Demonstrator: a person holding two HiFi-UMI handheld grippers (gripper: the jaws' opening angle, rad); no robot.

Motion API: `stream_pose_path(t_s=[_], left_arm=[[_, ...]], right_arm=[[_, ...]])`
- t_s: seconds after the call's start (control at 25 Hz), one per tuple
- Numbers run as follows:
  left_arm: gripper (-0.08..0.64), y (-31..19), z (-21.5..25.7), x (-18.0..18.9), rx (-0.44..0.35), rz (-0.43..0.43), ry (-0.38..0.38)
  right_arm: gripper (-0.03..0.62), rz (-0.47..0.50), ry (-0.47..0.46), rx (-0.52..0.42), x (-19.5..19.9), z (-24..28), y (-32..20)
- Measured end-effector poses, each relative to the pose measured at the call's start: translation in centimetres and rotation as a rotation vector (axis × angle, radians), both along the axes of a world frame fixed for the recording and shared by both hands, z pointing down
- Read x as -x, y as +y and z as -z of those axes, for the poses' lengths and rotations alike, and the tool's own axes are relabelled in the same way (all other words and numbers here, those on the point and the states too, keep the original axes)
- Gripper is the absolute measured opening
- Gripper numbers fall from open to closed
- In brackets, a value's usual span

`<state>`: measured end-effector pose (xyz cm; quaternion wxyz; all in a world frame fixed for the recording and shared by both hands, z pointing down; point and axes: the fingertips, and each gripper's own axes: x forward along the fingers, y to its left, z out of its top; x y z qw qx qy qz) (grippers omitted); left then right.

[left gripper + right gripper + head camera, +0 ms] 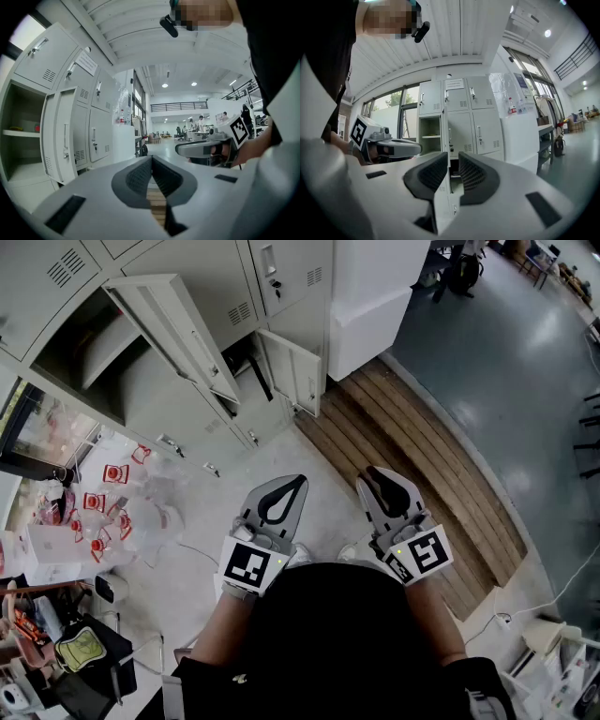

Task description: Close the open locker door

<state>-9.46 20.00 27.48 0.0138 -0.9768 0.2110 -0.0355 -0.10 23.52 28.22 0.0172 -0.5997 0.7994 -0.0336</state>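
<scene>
Room: open workshop hall with a grey-green polished floor [506, 352] and a brown slatted wooden platform [412, 456] running along the foot of a bank of pale grey metal lockers [281, 277].
Task's thing: tall pale grey locker door [173, 338], swung wide out from its compartment at the far left of the bank; the bare shelf inside shows behind it.
Second door: small lower grey door [292, 371], further right, also stands ajar, so which one the task means is not certain.
Left tool [298, 482]: jaws pressed together at the tips, pinching nothing, held near the person's body and well apart from the lockers.
Right tool [370, 472]: jaws closed to a thin slit, nothing between them, just beside the left one and pointing toward the lockers.
Progress: by my reading, nothing is done; the door is fully open and untouched.
Left to do: approach, set a tool against the door's outer face and push until it latches.
</scene>
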Motion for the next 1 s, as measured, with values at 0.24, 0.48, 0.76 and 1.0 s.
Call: stream_pose_path(t_s=[0.24,0.48,0.76,1.0], left_arm=[[0.023,-1.0,-0.2,1.5,-0.004,-0.015,0.001],[0.023,-2.3,-1.3,3.5,0.002,-0.025,-0.012],[0.023,-4.7,-2.6,3.7,0.023,-0.033,-0.034],[0.023,-8.6,-4.6,1.0,0.024,0.005,-0.083]], right_arm=[[0.075,-0.002,0.010,0.008,1.7,-0.2,-1.2],[0.075,-0.022,0.007,0.025,3.4,-0.9,-2.3],[0.075,-0.050,-0.009,0.051,3.0,-2.3,-4.3],[0.075,-0.039,-0.038,0.077,-0.8,-5.0,-9.6]])
